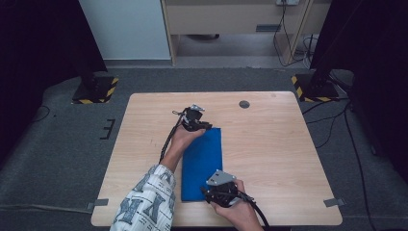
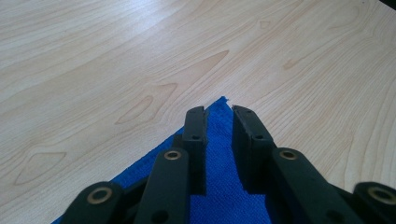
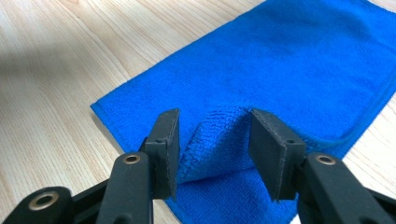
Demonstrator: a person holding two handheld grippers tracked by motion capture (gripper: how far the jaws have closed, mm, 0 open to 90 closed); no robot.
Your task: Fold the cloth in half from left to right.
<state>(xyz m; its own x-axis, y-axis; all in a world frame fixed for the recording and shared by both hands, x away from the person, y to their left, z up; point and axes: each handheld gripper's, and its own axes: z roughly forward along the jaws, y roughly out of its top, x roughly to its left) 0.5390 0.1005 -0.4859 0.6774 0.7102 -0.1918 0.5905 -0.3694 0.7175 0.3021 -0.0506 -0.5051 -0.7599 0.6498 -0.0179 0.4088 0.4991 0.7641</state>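
- Pale wood worktop [image 1: 269, 144] carries a blue cloth [image 1: 203, 163], folded into a long strip running from its near edge toward the middle.
- My right tongs [image 3: 214, 140] stand half-wide at the cloth's near end; a raised pucker sits between the jaws, untouched by the pads.
- My left tongs [image 2: 219, 123] stand narrowly apart over the far corner, gripping nothing.
- I judge this fold laid and released; any further fold remains.

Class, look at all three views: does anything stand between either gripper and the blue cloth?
Nothing visible does. The left gripper straddles a far corner of the blue cloth, and the right gripper straddles a raised fold at its near end.
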